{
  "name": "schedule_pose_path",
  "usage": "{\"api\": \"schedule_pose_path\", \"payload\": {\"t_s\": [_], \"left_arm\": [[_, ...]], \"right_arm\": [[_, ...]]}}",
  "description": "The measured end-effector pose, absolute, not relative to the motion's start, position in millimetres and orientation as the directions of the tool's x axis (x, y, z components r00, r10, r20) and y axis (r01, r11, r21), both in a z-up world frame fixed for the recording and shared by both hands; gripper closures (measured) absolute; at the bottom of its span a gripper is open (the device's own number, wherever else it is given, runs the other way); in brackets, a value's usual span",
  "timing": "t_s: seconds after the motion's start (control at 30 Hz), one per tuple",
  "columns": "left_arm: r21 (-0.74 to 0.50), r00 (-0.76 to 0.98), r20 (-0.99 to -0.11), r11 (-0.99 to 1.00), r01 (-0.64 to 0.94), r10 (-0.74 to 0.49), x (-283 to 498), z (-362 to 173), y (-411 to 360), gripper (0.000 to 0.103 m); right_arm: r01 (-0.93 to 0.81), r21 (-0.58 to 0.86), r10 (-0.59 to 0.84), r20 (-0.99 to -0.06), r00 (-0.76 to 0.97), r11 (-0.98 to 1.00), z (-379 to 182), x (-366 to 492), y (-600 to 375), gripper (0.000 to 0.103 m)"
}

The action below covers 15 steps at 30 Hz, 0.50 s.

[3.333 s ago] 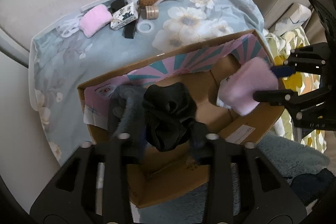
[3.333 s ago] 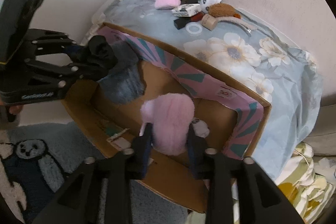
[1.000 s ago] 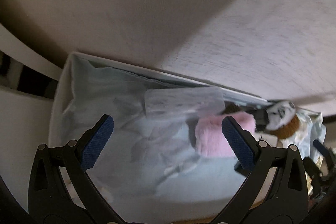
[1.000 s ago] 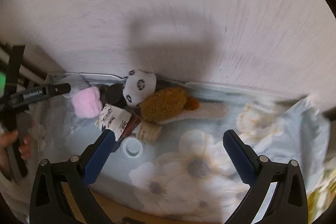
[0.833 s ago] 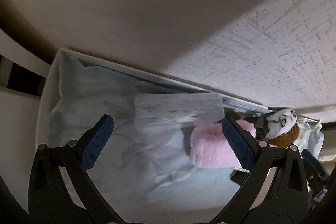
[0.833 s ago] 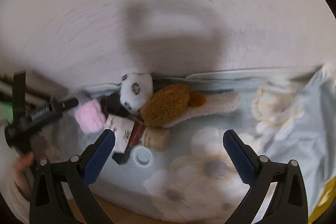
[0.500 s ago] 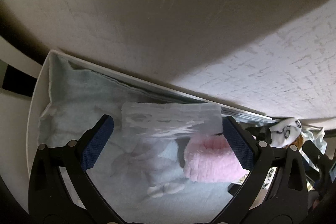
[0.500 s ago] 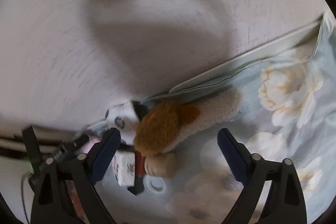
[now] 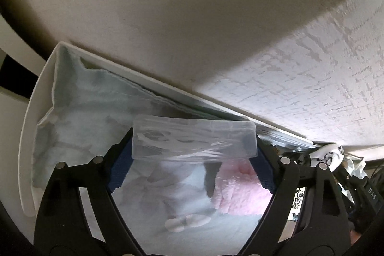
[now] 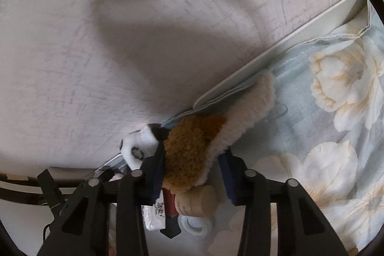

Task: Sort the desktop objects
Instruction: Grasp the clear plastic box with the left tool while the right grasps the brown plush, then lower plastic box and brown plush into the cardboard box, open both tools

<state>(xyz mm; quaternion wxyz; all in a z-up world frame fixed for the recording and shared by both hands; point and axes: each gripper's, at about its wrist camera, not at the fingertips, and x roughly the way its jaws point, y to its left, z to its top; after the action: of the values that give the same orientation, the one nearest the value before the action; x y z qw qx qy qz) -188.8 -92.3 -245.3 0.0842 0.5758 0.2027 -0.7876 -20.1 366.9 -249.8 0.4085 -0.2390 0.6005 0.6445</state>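
My left gripper (image 9: 192,160) is shut on a clear plastic box (image 9: 194,139) at the table's back left corner, its blue pads (image 9: 120,169) pressing the box's two ends. A pink fluffy item (image 9: 240,191) lies just behind and right of it. My right gripper (image 10: 192,174) is shut on a brown and cream plush toy (image 10: 192,155) by the wall. The toy's cream tail (image 10: 252,107) stretches up right. A white and black panda plush (image 10: 139,143) lies against its left side.
A floral blue cloth (image 10: 336,136) covers the table. Under the right gripper lie a beige cylinder (image 10: 196,203), a white tape ring (image 10: 194,227), a printed white box (image 10: 153,215) and a dark red item (image 10: 169,203). The wall (image 9: 216,16) stands close behind. The table's white rim (image 9: 31,112) is left.
Both grippers have closed. The left one now clamps the clear box, the right one now clamps the brown plush. Both have moved in closer to the table's back edge.
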Motion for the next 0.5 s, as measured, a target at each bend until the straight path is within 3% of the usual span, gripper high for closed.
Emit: {"api": "schedule_pose_path", "payload": {"t_s": [0.5], "left_arm": [[-0.151,-0.374,-0.927,-0.946,0.285,0.035,-155.0,-172.5,-92.5,0.018]], "right_arm": [[-0.819,0.574,0.243,-0.793,-0.559,-0.01,-209.9,23.1,330.3,0.067]]}}
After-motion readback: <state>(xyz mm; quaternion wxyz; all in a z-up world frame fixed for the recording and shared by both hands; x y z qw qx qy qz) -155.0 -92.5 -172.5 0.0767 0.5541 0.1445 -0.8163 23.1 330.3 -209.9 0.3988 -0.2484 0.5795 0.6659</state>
